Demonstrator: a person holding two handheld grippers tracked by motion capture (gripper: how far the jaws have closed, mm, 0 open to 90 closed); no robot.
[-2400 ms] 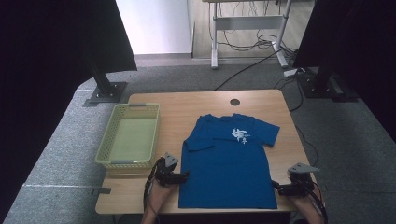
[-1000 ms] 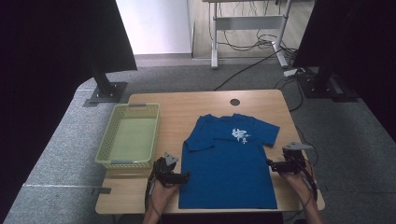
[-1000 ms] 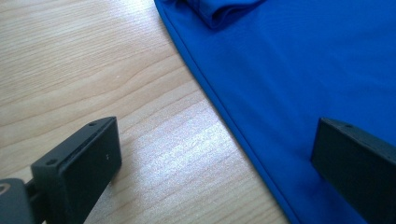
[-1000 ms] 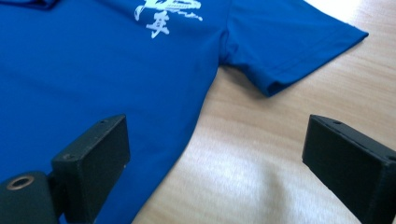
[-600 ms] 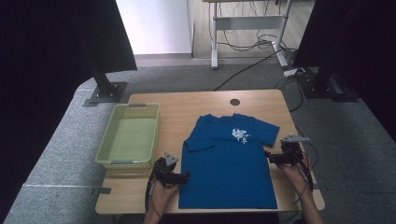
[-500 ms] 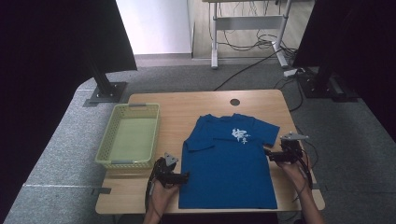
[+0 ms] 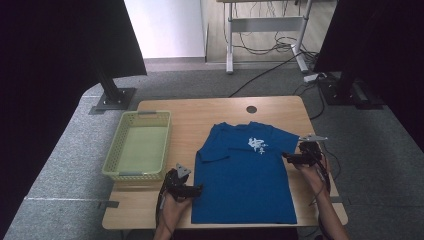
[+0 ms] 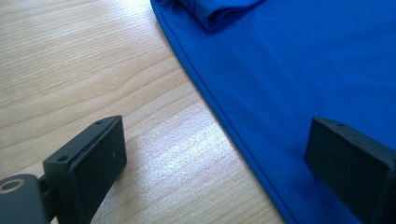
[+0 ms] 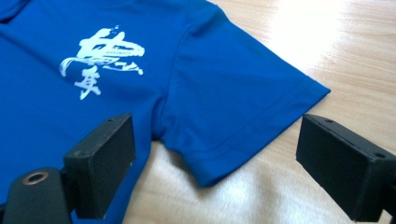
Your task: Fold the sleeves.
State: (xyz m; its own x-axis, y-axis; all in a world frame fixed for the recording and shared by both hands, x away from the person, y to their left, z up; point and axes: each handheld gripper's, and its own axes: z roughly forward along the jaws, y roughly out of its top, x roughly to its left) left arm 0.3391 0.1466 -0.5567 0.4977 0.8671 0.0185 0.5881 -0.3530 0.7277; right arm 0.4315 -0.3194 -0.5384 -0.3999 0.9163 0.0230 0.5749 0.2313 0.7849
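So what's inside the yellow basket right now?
The yellow basket looks empty in the high view: only its bare pale floor shows. The strip of floor just behind its near wall is hidden from this angle.

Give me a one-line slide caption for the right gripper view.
Right gripper, jaws open, lined up on the sleeve of the blue T-shirt.
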